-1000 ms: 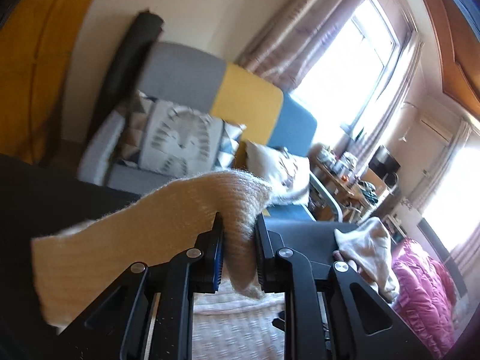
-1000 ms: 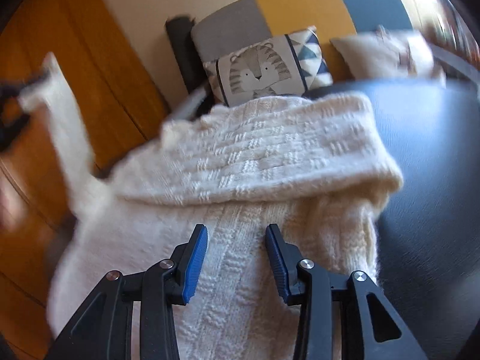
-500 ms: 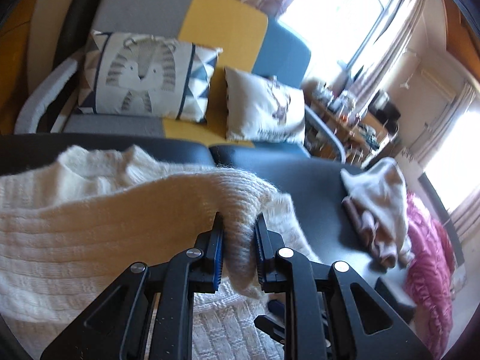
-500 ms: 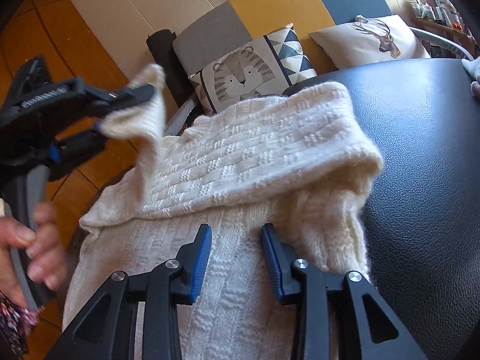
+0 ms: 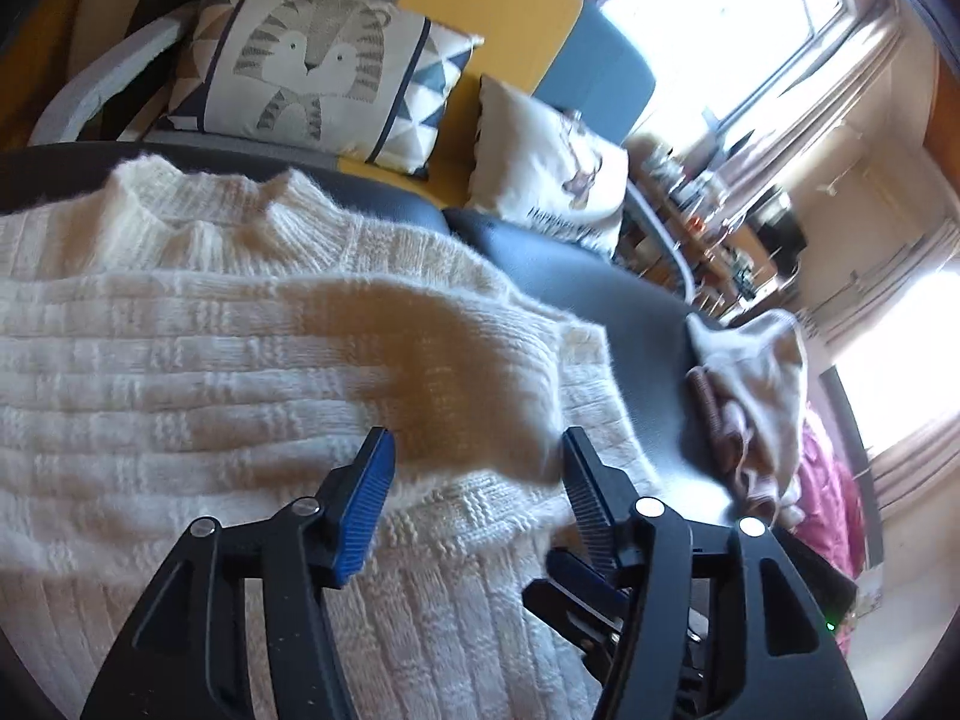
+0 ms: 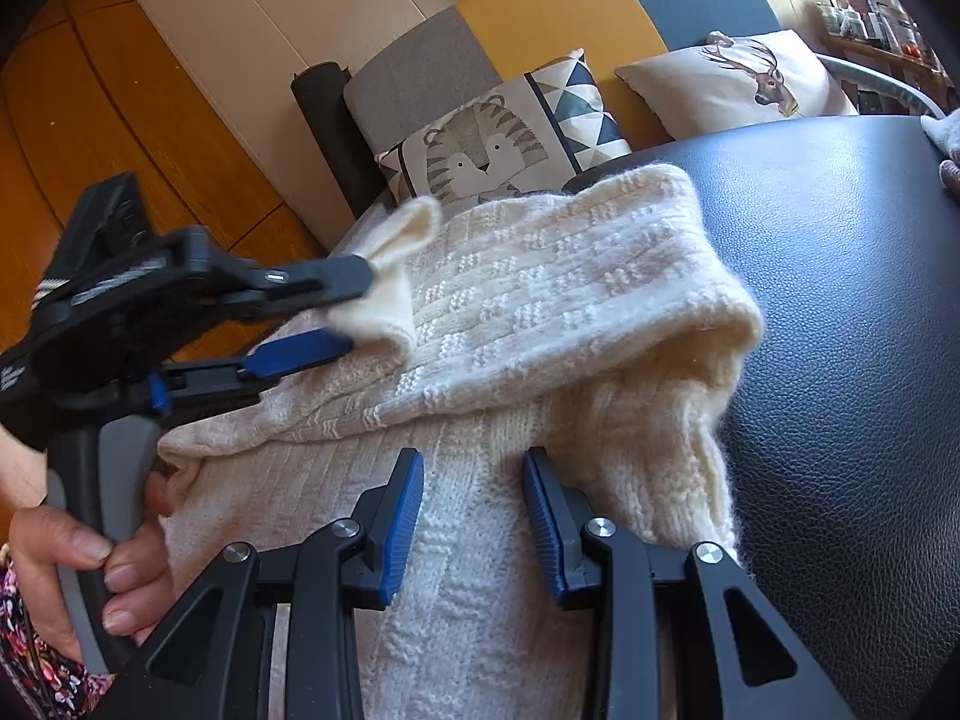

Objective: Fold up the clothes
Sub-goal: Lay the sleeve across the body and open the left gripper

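A cream knitted sweater lies on the black leather table, one sleeve folded across its body. In the left wrist view the sleeve's cuff sits between the fingers of my left gripper. Its jaws are opening and the pads stand clear of the knit. The right wrist view shows that left gripper from the side, the cuff still draped at its tips. My right gripper stands open low over the sweater, flat knit between its fingers.
A pile of pale clothes and a pink garment lie at the table's right end. Behind the table is a sofa with a tiger cushion and a deer cushion. A person's hand grips the left handle.
The left gripper came down, carrying the sleeve across the sweater, and its jaws have parted from the cuff they pinched. The right gripper has stayed in place over the sweater.
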`<state>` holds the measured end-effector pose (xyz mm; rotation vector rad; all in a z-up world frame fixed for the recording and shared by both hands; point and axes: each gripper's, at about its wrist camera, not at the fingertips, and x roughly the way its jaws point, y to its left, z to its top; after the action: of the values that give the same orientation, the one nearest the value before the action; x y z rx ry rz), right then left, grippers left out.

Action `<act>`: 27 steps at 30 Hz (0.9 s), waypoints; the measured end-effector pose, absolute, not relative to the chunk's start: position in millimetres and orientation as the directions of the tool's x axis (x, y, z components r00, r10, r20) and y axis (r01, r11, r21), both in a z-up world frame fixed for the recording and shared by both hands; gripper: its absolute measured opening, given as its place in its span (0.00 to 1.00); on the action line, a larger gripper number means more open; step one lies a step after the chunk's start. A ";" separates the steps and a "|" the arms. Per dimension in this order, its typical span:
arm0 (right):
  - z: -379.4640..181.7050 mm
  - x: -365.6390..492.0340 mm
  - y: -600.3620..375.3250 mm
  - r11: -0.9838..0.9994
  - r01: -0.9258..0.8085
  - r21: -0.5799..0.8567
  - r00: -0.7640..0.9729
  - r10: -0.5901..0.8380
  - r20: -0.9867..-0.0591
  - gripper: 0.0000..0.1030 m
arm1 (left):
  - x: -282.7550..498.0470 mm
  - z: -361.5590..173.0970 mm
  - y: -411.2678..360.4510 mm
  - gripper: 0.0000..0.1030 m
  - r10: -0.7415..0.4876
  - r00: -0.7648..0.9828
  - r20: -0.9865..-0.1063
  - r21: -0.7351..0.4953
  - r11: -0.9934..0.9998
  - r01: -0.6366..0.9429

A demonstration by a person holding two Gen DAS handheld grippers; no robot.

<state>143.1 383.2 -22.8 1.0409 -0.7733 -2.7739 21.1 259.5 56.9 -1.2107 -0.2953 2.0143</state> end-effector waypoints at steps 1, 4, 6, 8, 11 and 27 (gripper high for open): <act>-22.6 142.6 383.0 -0.869 -0.100 0.484 -0.766 -0.243 -0.595 0.33 | 22.6 59.7 255.2 0.60 0.703 -0.275 -0.656 -0.536 -0.690 -0.486; -22.6 142.1 383.2 -0.870 -0.100 0.484 -0.765 -0.243 -0.596 0.33 | 26.1 58.2 231.7 0.60 0.681 -0.311 -0.664 -0.514 -0.717 -0.471; -22.6 142.1 383.9 -0.868 -0.100 0.486 -0.766 -0.244 -0.595 0.33 | 28.0 52.9 211.4 0.60 0.655 -0.339 -0.675 -0.494 -0.743 -0.451; -22.6 142.5 384.0 -0.869 -0.100 0.486 -0.766 -0.245 -0.595 0.33 | 29.8 47.5 191.0 0.60 0.627 -0.368 -0.687 -0.473 -0.769 -0.430; -22.4 142.6 384.2 -0.869 -0.100 0.485 -0.766 -0.244 -0.595 0.33 | 29.2 40.4 146.7 0.60 0.570 -0.414 -0.710 -0.435 -0.817 -0.379; -20.4 144.2 384.3 -0.874 -0.101 0.476 -0.761 -0.240 -0.602 0.33 | 17.0 10.0 -11.9 0.60 0.456 -0.578 -0.677 -0.498 -0.862 -0.097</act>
<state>144.2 384.3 -20.4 1.0531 -0.7612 -2.7752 17.0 -11.9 10.0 -1.2301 -0.5963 2.4666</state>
